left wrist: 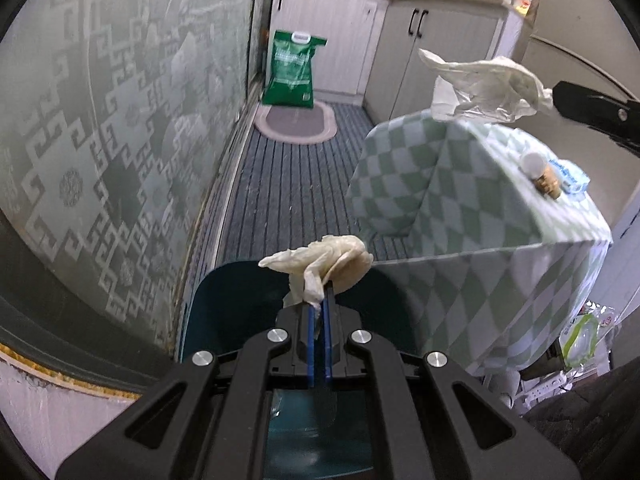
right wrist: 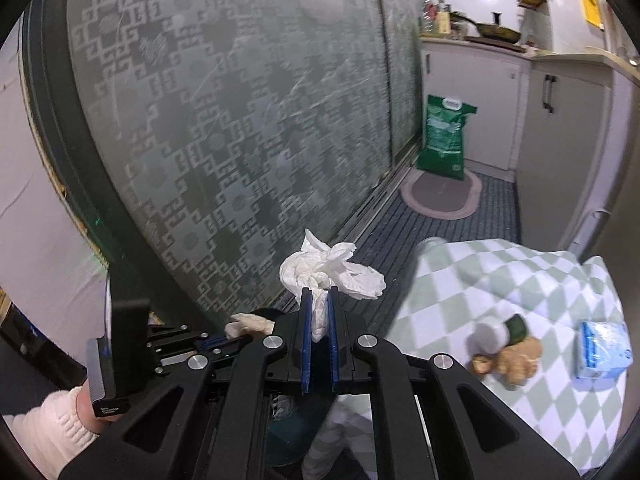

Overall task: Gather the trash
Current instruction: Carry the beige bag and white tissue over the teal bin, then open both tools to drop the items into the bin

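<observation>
Left tongs (left wrist: 319, 300) clamp yellowish tissue (left wrist: 320, 264) over teal bin (left wrist: 224, 300) at 6 o'clock, we think. Right tongs (right wrist: 319, 300) pinch white tissue (right wrist: 332, 272) off the counter (right wrist: 520, 280) at 3. Next: release both into bin.

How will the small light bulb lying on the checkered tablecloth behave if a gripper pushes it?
The light bulb lies on its side on the tablecloth, so it would probably roll, curving around its narrower base. It sits not far from the edge, so a push could send it off. The round white part looks smooth, likely slippery and possibly fragile.
</observation>
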Available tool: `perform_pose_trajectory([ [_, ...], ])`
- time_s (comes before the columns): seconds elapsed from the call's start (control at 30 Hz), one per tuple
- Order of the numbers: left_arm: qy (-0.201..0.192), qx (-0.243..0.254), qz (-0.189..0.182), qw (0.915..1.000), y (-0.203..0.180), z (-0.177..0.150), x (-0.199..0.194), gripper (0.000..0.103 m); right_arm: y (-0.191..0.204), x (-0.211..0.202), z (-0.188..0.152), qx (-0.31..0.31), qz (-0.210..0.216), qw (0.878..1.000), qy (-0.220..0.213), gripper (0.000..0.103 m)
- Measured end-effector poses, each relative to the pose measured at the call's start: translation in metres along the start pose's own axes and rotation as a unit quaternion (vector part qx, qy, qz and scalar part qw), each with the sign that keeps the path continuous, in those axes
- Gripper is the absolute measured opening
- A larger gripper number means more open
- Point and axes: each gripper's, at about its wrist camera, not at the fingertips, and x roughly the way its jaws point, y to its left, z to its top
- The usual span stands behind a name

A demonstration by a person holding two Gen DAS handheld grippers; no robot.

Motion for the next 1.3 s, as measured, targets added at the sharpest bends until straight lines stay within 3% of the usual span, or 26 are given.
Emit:
perform_pose_trajectory([
  [0.3,0.088,-0.004,0.012,0.9961,0.008,-0.014,0.028,0.005,0.024,0.036,-0.004,-0.018,0.008,0.998,0.057,0.007],
  [0.47,0.151,-0.017,0.019,0.9882,0.018,-0.026,0.050,0.006,0.032,0.057,-0.010,-0.021,0.006,0.995,0.097,0.007],
  [0.63,0.185,-0.029,0.033,0.9817,0.025,-0.033,0.062,0.019,0.042,0.080,-0.020,-0.023,0.007,0.989,0.144,0.007],
  [0.8,0.177,-0.038,0.041,0.9826,0.033,-0.031,0.058,0.020,0.046,0.100,-0.032,-0.020,0.008,0.983,0.184,0.007],
  [1.0,0.135,-0.034,0.066,0.9880,0.033,-0.022,0.044,0.029,0.041,0.112,-0.039,-0.006,0.010,0.978,0.210,0.007],
  [1.3,0.021,-0.046,0.077,0.9957,0.034,-0.004,0.002,0.033,0.043,0.125,-0.049,0.000,0.015,0.971,0.238,0.007],
])
